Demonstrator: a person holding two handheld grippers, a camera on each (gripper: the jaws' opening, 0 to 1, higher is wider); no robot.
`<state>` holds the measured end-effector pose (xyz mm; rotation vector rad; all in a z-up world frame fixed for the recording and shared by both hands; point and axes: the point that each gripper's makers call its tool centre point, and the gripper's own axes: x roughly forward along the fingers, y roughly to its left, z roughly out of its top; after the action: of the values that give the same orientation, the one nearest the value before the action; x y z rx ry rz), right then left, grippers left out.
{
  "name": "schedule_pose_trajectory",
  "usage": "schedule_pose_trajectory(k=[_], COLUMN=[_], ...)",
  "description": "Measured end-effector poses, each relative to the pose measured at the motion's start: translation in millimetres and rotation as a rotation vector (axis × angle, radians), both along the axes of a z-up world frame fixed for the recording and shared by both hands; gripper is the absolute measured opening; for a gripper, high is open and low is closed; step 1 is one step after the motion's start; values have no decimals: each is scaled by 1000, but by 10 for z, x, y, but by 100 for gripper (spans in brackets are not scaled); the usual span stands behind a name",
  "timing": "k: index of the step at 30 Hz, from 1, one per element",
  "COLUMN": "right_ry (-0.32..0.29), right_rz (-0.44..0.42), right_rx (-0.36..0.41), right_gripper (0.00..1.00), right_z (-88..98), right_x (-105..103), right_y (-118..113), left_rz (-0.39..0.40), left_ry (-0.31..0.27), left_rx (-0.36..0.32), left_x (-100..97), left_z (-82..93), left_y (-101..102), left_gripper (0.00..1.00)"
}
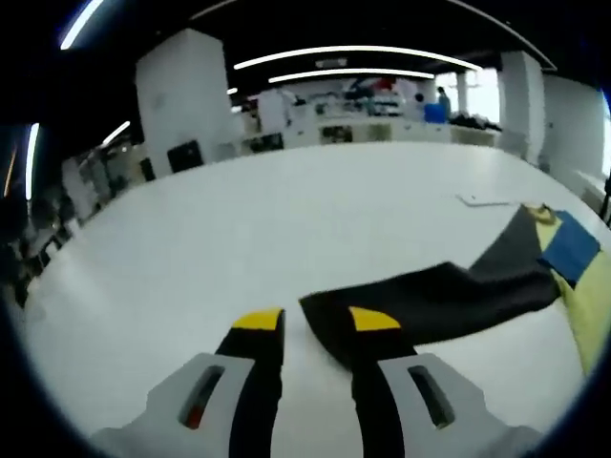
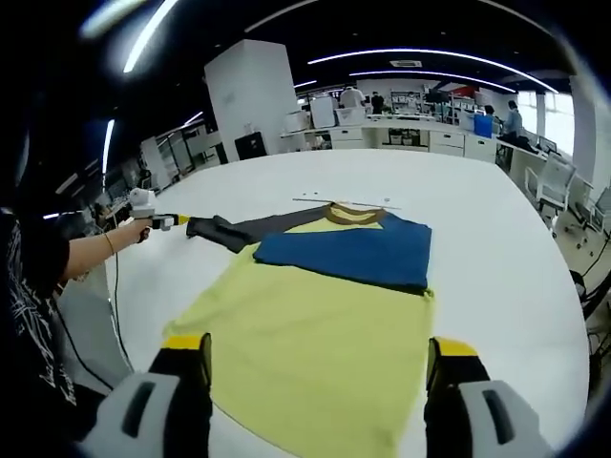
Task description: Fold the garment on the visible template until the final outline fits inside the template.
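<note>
The garment lies flat on the white table (image 2: pixel 496 277): a yellow body (image 2: pixel 315 334), a blue part (image 2: pixel 353 253) folded across its upper half, a brown collar (image 2: pixel 353 215) and a dark sleeve (image 2: pixel 243 229) stretched out to the left. In the left gripper view the same dark sleeve (image 1: pixel 449 301) runs in from the right, and its end lies between my left gripper's (image 1: pixel 317 321) open jaws, against the right one. A person's hand holds that left gripper (image 2: pixel 177 222) at the sleeve end. My right gripper (image 2: pixel 321 348) stands wide open over the yellow hem, holding nothing.
A thin pale strip (image 2: pixel 329 198) lies on the table just beyond the collar, seen as a flat white piece (image 1: pixel 485 200) in the left gripper view. The person's arm (image 2: pixel 91 250) reaches in from the left. Desks, chairs and people stand far behind the table.
</note>
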<state>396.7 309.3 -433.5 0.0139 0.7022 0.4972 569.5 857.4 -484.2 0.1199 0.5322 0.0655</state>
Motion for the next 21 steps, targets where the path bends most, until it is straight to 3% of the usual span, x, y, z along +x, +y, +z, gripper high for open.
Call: schedule_pose_trajectory(k=[2,7,9,21], right_ry=[2,0,-4,-28], right_rz=[-2,1,1,-13], right_rx=[2,8,11,20], right_gripper=[93,93,93,94], right_z=[-4,6,18,91], right_x=[3,17,23,23], right_y=[6,35,36,-13], left_rz=[2,35,37,54], left_ry=[10,35,50,75], left_rx=[1,-85,-89,-192], left_x=[-12,-57,-76,-98], left_z=[-27,-141,-196,-397], left_y=[14,3,1,-82], left_gripper=[27,28,28,19])
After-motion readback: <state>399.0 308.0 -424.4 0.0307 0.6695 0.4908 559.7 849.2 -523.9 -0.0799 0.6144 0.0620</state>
